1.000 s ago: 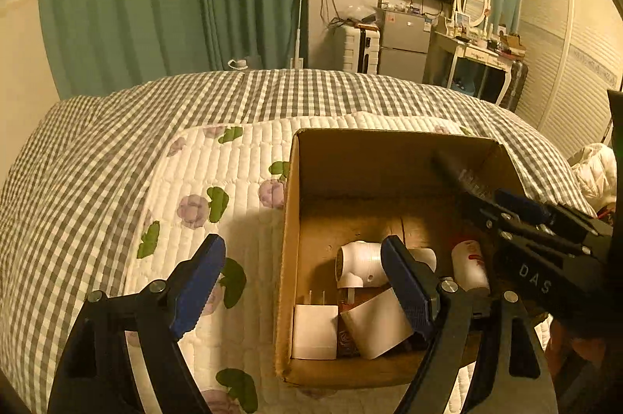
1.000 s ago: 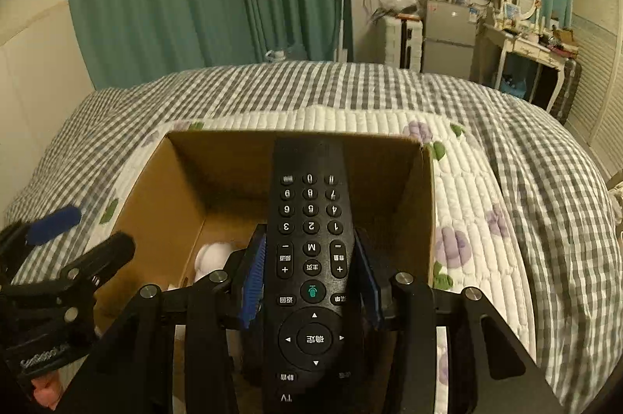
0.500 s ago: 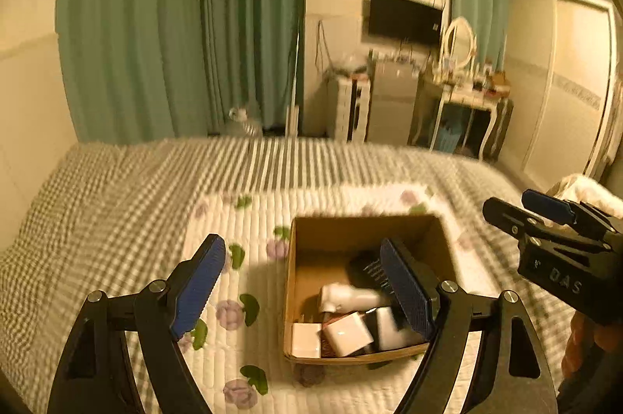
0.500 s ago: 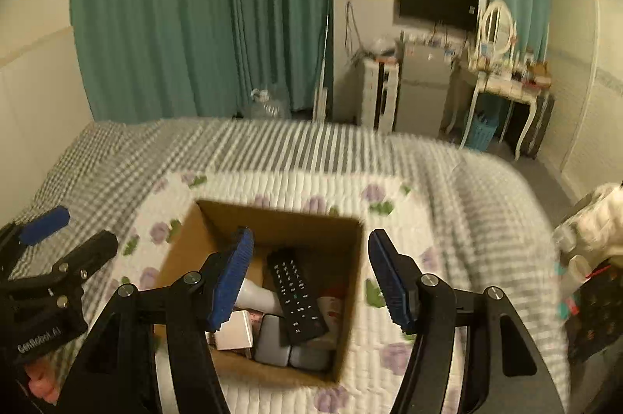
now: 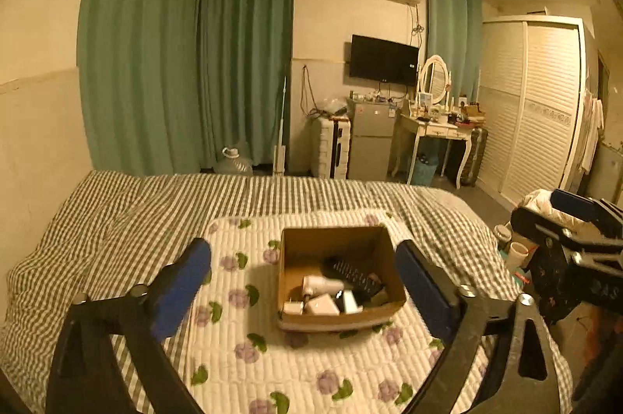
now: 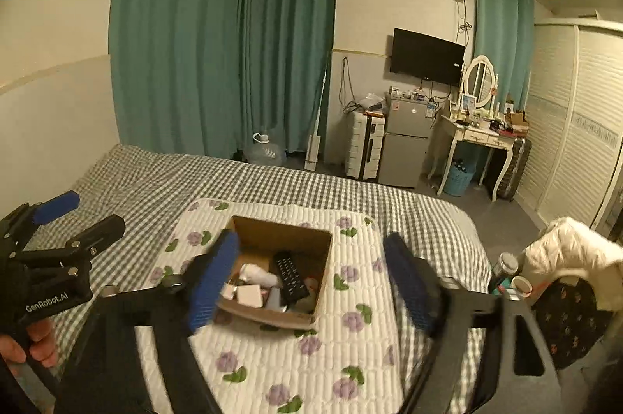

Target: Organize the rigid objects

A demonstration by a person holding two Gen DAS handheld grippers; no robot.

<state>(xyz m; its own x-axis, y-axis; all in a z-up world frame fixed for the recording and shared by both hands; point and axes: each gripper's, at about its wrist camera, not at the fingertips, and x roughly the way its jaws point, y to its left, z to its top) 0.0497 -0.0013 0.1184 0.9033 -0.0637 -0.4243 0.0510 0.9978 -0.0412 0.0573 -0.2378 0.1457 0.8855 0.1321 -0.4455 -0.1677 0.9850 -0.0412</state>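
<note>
while both grippers' jaws just widening, empty: one cardboard box (image 5: 338, 312), one black remote (image 6: 291, 275) inside

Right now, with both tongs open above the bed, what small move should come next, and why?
Probably hold both tongs back and stop. The black remote control already lies inside the brown cardboard box with the white items, and nothing loose shows on the floral quilted pad.

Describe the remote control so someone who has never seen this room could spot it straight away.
Start at the bed with the grey checked cover, then the white flowered quilt on it, where an open cardboard box sits. The remote control lies inside, slanted across the other things. It is the one long black item with rows of buttons; its neighbours are small, white or pale pieces.
</note>
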